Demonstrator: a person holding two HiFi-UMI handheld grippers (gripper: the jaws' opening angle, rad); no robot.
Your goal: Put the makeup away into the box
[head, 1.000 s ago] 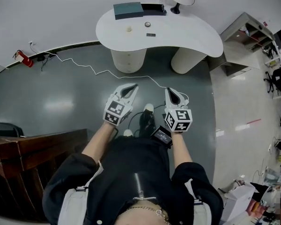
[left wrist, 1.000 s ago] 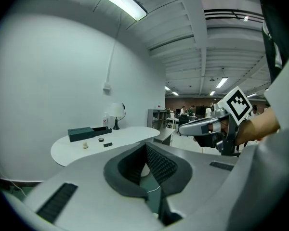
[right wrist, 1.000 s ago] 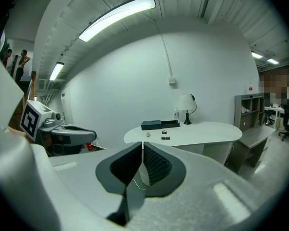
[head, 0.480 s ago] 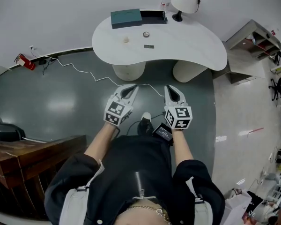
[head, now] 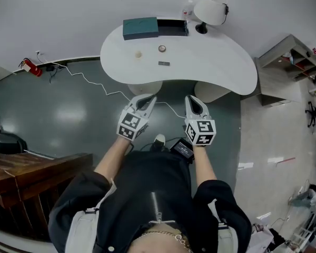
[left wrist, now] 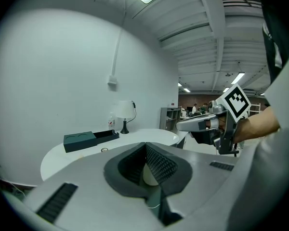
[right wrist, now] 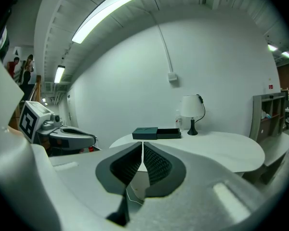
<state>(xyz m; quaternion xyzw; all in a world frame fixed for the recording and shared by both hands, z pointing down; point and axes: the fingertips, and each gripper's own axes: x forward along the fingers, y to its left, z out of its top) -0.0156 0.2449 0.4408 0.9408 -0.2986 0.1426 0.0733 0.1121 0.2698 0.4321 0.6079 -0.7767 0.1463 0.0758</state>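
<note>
White and kidney-shaped, the surface (head: 216, 62) stands ahead of the person, well apart from both grippers, so the task looks not yet begun. Three small pieces of makeup lie loose on it: a pale round pot (head: 138, 54), a round metal-rimmed compact (head: 161, 48) and a flat dark rectangular case (head: 164, 63). All three sit just in front of the dark teal rectangular box (head: 140, 28) at the far edge. None is inside it, and all are too small to describe further. A black section (head: 173, 27) lies against the box's right end; it looks like the open tray, though I cannot be sure. A white-shaded lamp (head: 210, 9) stands beyond that.

The left gripper (head: 147, 98) and right gripper (head: 192, 100) are held level over the grey floor (head: 68, 115). Each gripper's jaws are pressed together with nothing between them. By my reading everything remains: reach the surface, then pick up and box each piece.
</note>
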